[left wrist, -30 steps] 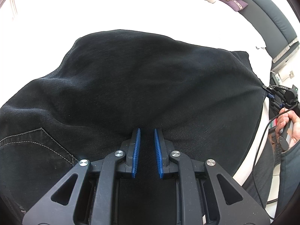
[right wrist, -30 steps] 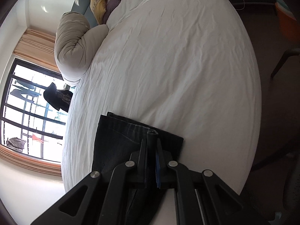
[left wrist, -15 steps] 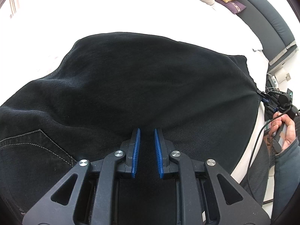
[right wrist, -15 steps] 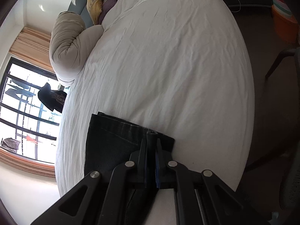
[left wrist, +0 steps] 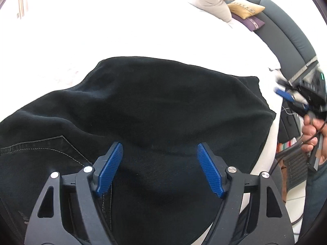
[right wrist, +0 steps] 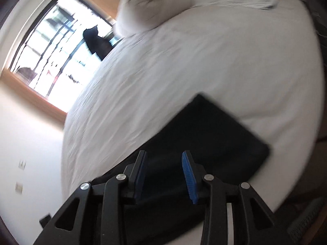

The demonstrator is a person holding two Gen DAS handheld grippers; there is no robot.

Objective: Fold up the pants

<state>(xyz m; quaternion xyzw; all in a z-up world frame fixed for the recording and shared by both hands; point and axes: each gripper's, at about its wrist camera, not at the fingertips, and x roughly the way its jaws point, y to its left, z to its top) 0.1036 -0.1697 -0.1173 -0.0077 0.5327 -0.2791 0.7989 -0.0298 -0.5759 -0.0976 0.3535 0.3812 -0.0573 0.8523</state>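
Pants (left wrist: 155,110), black, folded over, lying flat on white bed (left wrist: 126,32). Left gripper (left wrist: 159,169) above them, jaws opening, nothing pinched. Right gripper (right wrist: 164,175) likewise opening, clear of fabric. Pillows (left wrist: 220,2) well beyond.

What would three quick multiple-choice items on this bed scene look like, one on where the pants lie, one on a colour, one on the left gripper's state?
1. Where do the black pants lie?
A. on the white bed
B. on a chair
C. on the floor

2. What colour are the left gripper's pads?
A. red
B. blue
C. green

3. How do the left gripper's jaws stand?
A. clamped on the pants
B. apart, nothing pinched
C. shut on a pillow

Answers:
1 A, the dark cloth is spread over the white sheet.
2 B, both ribbed pads show blue.
3 B, the jaws are opening, with the cloth lying free below the gap.
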